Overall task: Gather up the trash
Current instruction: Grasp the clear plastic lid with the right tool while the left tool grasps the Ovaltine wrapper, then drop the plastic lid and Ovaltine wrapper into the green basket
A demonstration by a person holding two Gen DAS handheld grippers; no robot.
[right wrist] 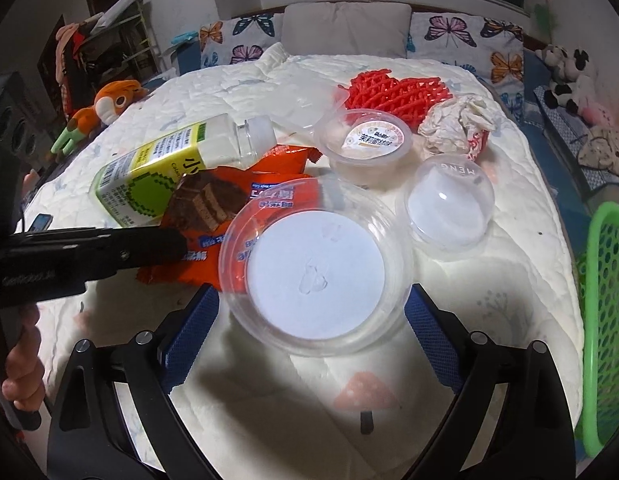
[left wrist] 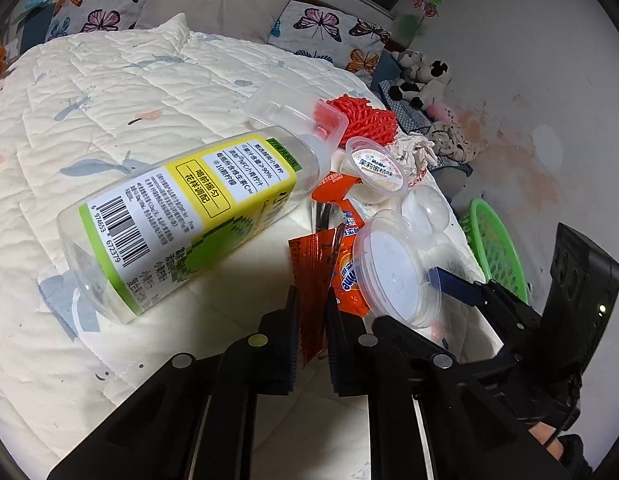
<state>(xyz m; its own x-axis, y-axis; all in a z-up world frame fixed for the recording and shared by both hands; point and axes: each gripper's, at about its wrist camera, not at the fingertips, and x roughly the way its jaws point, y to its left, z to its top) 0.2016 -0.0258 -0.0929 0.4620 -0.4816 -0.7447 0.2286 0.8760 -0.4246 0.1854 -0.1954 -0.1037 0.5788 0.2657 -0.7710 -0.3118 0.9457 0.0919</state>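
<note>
Trash lies on a quilted white bed. My left gripper point(left wrist: 312, 300) is shut on the edge of an orange snack wrapper point(left wrist: 315, 276), which also shows in the right wrist view point(right wrist: 213, 204). My right gripper point(right wrist: 313, 312) is open, its blue pads on either side of a clear round plastic tub point(right wrist: 315, 276) without squeezing it; the tub also shows in the left wrist view point(left wrist: 393, 270). A plastic bottle point(left wrist: 181, 216) with a green and yellow label lies on its side to the left. A jelly cup point(right wrist: 365, 144), a clear dome lid point(right wrist: 445, 200), crumpled paper point(right wrist: 457, 124) and red foam netting point(right wrist: 397, 96) lie behind.
A green mesh basket point(right wrist: 605, 320) stands off the bed's right edge, also in the left wrist view point(left wrist: 493, 248). A clear tray point(left wrist: 293, 110) lies by the netting. Butterfly pillows point(right wrist: 465, 32) line the headboard. Plush toys point(right wrist: 105, 108) sit at the left and far right.
</note>
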